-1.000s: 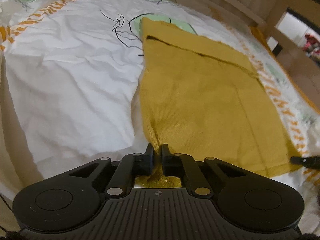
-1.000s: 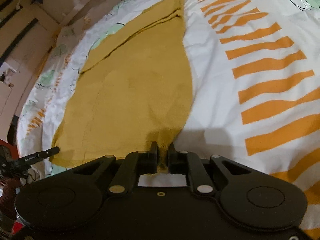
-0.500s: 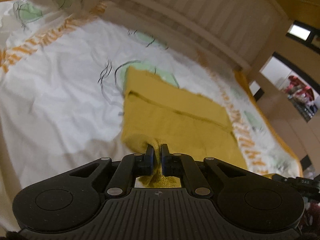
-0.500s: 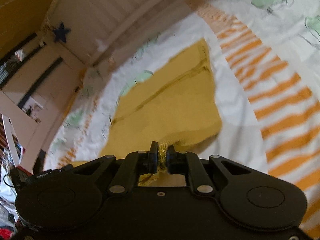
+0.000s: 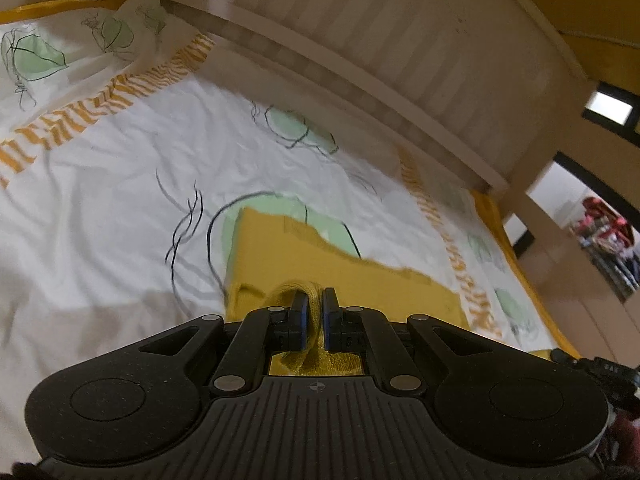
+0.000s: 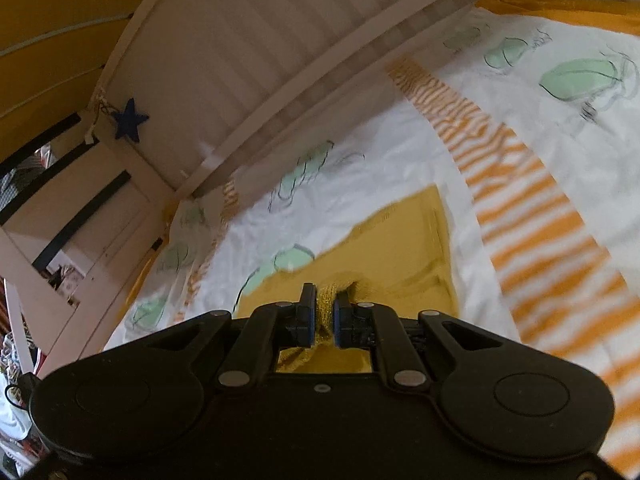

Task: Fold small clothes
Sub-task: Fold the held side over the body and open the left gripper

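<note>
Both grippers, left gripper (image 5: 315,306) and right gripper (image 6: 325,307), are clenched on a yellow knit garment (image 5: 360,280) lying on a patterned bedsheet (image 5: 100,152). To fold well, carry both held corners level towards the edge nearest the headboard (image 5: 400,40).

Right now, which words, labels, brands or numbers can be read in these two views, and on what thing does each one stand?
No text can be read with certainty.
Small pale lettering on the black device at the right edge of the left wrist view: too small and blurred to read.
Round mark on the left claw housing: a symbol, not letters.
Bedsheet: drawings only.
</note>
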### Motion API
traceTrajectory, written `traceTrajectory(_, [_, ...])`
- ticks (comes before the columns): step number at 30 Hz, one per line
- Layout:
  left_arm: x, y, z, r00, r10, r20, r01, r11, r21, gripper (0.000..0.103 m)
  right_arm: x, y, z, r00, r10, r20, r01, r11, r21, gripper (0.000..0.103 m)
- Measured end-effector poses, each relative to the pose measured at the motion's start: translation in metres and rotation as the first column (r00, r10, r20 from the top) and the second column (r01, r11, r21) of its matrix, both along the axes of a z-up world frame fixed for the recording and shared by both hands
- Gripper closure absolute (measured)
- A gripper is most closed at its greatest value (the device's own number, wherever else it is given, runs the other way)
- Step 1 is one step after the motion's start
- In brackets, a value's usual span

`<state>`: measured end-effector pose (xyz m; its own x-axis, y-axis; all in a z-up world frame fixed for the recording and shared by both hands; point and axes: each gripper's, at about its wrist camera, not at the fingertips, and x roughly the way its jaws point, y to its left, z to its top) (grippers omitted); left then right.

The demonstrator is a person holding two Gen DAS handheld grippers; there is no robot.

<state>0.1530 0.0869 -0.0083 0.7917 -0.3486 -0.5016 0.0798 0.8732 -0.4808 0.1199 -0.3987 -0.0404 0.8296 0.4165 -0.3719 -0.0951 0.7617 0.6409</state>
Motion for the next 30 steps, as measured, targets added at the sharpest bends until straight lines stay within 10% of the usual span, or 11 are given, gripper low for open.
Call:
traceTrajectory(25, [0.176, -0.021, -0.067, 0.987, 0.124, -0.107, -0.111, 0.987, 0.114, 0.095, 0.179, -0.005, -0.062, 0.984, -0.103, -0.142, 0.087, 0.989, -0.118, 0.082])
traceTrajectory(28, [0.183, -0.018, -0.069, 0.981, 0.153, -0.124, -0.136, 0.982, 0.130, 0.072, 0.182, -0.004, -0.064, 0.984, -0.107, -0.143, 0.088, 0.988, -0.128, 0.080])
traceTrajectory(30, [0.183, -0.015, -0.066, 0.980, 0.175, -0.095, -0.160, 0.976, 0.147, 0.070, 0.183, -0.004, -0.063, 0.985, -0.109, -0.135, 0.092, 0.987, -0.133, 0.060])
